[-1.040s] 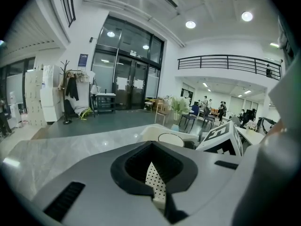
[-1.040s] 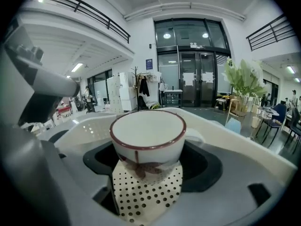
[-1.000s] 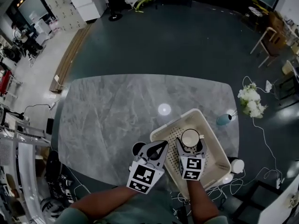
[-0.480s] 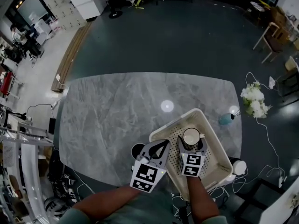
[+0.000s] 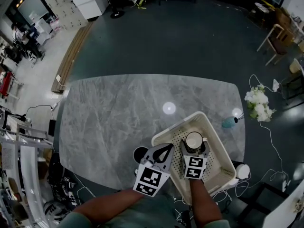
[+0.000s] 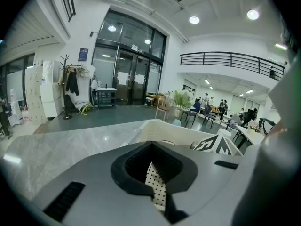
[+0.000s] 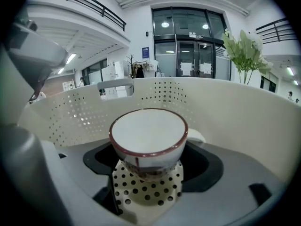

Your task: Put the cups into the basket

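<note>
Holding the white cup (image 5: 194, 139) upright inside the basket (image 5: 176, 126) with my right hand-held gripper (image 5: 194, 147), I judge my closed, empty left hand-held gripper (image 5: 164, 150) nearer the dark cup (image 5: 140, 154) just left of it on the tabletop (image 5: 118, 113).

Grey marble table (image 5: 118, 108), white flowers (image 5: 257, 102) (just off its edge), wooden chair (image 5: 273, 44)

Left gripper (image 5: 165, 149): grey shell, black-lined fingers (image 6: 123, 167), black-and-white marker cube (image 5: 151, 180)
Right gripper (image 5: 194, 147): matching grey shell, same cube
Top (image 5: 121, 216): grey-green
</note>
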Demonstrator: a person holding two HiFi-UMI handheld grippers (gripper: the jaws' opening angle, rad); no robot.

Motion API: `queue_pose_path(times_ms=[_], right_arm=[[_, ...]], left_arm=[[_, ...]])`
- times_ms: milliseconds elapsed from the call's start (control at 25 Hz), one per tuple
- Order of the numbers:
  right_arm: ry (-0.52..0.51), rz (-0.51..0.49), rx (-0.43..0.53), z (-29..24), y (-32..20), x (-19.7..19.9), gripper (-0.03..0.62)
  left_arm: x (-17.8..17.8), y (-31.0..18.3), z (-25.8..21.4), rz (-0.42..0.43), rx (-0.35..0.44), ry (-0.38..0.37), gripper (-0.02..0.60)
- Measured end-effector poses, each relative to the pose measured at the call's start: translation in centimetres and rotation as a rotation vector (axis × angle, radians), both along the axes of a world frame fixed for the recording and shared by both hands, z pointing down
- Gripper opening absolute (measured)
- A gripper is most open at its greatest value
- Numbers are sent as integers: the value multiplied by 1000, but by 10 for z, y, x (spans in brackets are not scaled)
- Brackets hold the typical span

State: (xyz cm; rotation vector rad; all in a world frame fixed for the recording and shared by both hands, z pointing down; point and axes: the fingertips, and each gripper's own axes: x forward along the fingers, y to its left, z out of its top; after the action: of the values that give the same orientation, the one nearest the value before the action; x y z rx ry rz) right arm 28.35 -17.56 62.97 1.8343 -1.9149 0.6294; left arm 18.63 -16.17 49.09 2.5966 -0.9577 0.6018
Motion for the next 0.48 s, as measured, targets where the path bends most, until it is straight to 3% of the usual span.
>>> queue_pose_path(times_ms=[480], right_arm=[[-38,-4,-96,11,9,2,371]], left_arm=[[-7,3,-10,10,20,20,8]])
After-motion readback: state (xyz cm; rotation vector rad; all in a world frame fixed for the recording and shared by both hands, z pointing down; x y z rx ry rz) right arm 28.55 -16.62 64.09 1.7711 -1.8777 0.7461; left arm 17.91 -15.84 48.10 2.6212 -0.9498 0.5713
